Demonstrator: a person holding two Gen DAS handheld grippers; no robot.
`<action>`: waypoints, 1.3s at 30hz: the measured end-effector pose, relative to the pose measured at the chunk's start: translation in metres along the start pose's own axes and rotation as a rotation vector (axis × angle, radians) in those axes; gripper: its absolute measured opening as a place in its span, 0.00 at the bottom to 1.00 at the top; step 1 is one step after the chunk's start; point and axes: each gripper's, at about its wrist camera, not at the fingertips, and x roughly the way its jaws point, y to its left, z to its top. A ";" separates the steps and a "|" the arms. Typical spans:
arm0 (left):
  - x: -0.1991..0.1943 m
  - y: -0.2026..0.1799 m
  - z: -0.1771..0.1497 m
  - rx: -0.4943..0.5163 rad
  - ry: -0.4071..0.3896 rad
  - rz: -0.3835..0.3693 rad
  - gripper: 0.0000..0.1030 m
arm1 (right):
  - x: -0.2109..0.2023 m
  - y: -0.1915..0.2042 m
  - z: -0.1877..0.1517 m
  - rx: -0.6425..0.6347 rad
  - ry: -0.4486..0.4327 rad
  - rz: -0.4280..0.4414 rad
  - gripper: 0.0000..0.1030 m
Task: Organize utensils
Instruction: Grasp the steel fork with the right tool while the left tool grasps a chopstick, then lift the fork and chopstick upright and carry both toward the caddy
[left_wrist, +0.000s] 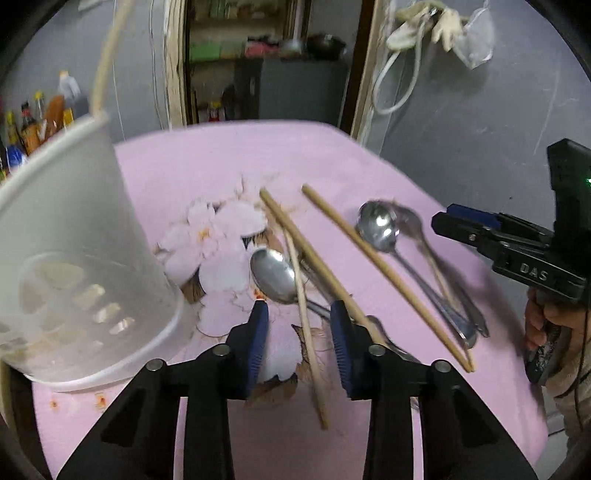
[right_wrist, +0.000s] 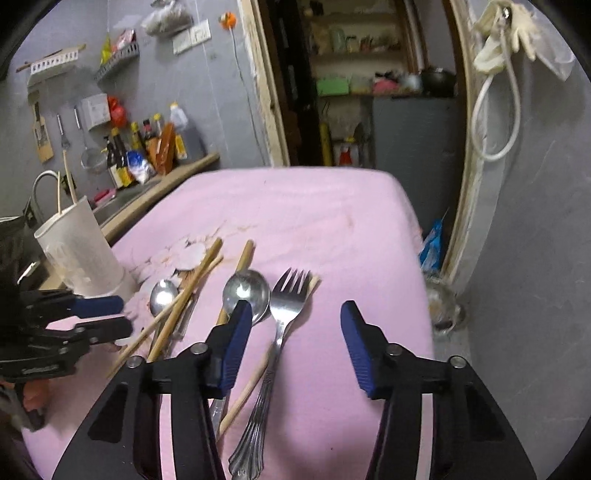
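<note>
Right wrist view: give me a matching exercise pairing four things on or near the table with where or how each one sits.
Things:
1. fork
2. white utensil holder
3. right gripper
4. left gripper

Places or states:
A. upright at the table's left edge, chopsticks standing in it
B. lying flat between the open blue pads
C. entering from the left, by the holder
D. open, empty, above the pink tablecloth

Pairs: 1-B, 2-A, 3-D, 4-C
</note>
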 end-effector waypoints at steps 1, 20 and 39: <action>0.004 0.002 0.003 -0.008 0.015 -0.001 0.28 | 0.003 0.000 -0.001 0.000 0.013 0.004 0.43; -0.005 0.008 -0.004 -0.061 0.104 -0.060 0.03 | 0.025 0.002 0.002 0.003 0.105 0.015 0.19; 0.016 -0.010 0.015 0.097 0.254 -0.022 0.06 | 0.022 -0.001 0.001 0.002 0.149 0.017 0.21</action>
